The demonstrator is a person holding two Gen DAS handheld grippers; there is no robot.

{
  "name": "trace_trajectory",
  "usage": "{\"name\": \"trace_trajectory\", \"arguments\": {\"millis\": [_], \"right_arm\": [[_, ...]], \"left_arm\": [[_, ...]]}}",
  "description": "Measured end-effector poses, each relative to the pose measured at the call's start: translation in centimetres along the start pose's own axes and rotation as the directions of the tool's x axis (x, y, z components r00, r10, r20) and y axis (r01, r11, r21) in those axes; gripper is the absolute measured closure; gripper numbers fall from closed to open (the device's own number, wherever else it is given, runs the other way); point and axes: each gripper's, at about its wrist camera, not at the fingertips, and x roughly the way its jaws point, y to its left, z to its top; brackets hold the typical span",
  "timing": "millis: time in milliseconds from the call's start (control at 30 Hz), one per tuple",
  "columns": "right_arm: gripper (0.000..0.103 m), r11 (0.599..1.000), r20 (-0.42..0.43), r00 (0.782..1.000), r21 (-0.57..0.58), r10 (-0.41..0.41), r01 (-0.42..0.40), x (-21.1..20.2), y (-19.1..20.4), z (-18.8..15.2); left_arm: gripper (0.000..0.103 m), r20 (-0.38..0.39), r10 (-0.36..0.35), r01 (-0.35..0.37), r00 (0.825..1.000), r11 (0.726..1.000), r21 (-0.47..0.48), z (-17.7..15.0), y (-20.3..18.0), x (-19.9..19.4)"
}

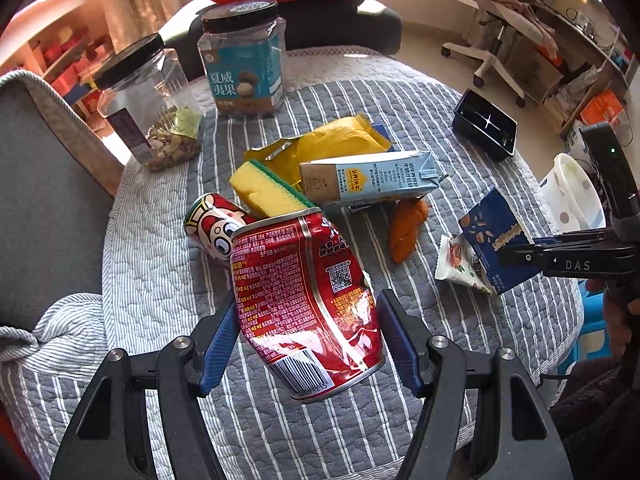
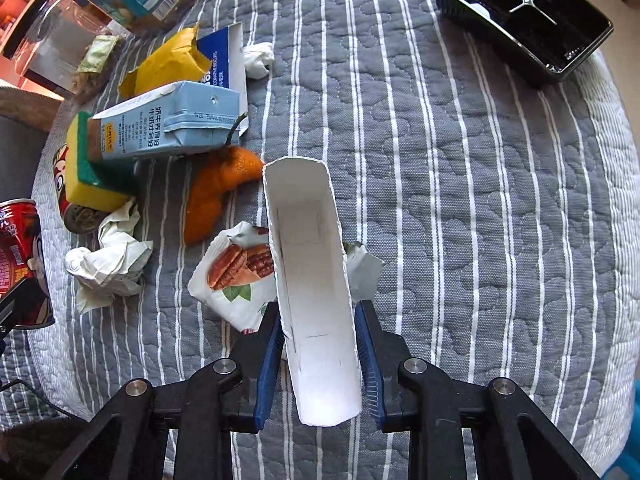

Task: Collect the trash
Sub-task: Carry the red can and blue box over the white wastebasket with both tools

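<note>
My left gripper [image 1: 306, 316] is shut on a dented red can [image 1: 304, 300] and holds it above the striped cloth. My right gripper [image 2: 316, 320] is shut on a torn blue box piece [image 2: 312, 300], white inside; the box piece shows blue in the left wrist view [image 1: 494, 240]. On the cloth lie a second red can [image 1: 212, 224], a yellow sponge [image 1: 268, 192], a light blue milk carton [image 2: 168, 124], a yellow wrapper [image 2: 164, 64], orange peel [image 2: 216, 192], a pecan snack wrapper [image 2: 236, 276] and crumpled tissues [image 2: 108, 260].
A black plastic tray [image 2: 520, 12] sits at the far right of the round table [image 2: 480, 200]. Two nut jars [image 1: 244, 56] stand at the far left. A white dotted bin [image 1: 572, 196] is beyond the table's right edge. A grey sofa [image 1: 44, 184] is at left.
</note>
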Motion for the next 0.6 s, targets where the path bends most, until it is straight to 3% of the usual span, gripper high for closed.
{"name": "trace_trajectory", "arguments": {"millis": [100, 333, 600], "right_arm": [[0.082, 1.0, 0.044, 0.999, -0.005, -0.001, 0.001, -1.2, 0.0, -0.1], [0.083, 0.999, 0.121, 0.991, 0.013, 0.051, -0.052, -4.6, -0.5, 0.0], [0.083, 0.997, 0.208, 0.978, 0.075, -0.001, -0.015, -8.4, -4.0, -0.1]], "left_arm": [[0.033, 0.011, -0.005, 0.005, 1.0, 1.0, 0.003, 0.2, -0.3, -0.4], [0.033, 0.04, -0.031, 0.03, 0.999, 0.999, 0.028, 0.9, -2.5, -1.4], [0.033, 0.071, -0.075, 0.069, 0.995, 0.994, 0.086, 2.6, -7.4, -2.2]]}}
